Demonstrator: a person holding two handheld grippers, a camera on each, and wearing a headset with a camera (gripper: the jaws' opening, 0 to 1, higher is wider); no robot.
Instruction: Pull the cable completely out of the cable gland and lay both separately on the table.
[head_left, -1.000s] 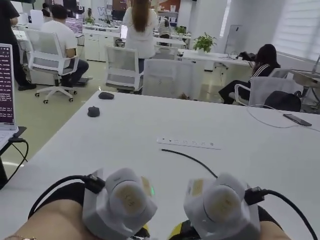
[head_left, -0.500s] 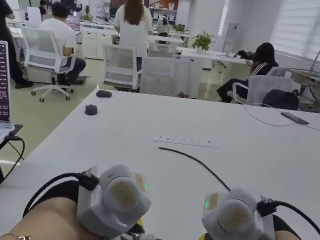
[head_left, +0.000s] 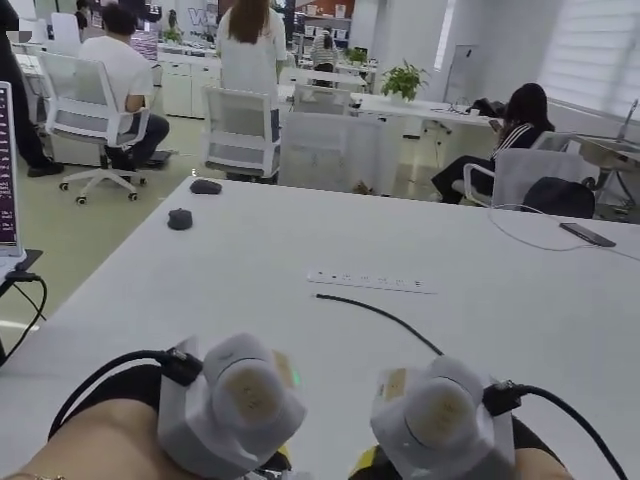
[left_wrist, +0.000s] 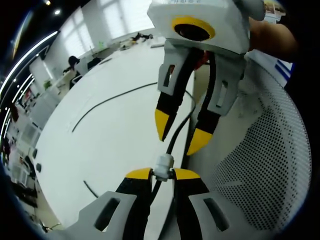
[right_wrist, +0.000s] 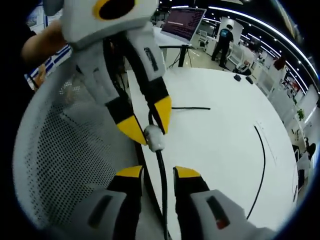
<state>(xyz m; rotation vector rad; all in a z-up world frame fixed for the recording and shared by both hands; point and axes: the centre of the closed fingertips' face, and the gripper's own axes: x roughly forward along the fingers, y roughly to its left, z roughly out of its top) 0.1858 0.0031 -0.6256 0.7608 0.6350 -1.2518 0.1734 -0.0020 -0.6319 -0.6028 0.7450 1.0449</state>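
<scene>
Worktop: broad smooth white table (head_left: 300, 250) | Floor: pale green, glossy (head_left: 80, 235) | Seating: white mesh swivel chairs on castors (head_left: 240, 130) | Rear: rows of white office desks (head_left: 420, 108), leafy green potted plant (head_left: 403, 82) | Right side: windows with white slatted blinds (head_left: 590, 50), bright daylight | Ceiling: long white strip light (left_wrist: 30, 56)

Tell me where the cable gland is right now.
In the left gripper view, the white cable gland sits at bottom centre between the left gripper's fingers, with the black cable running from it up between the right gripper's fingers.
</scene>
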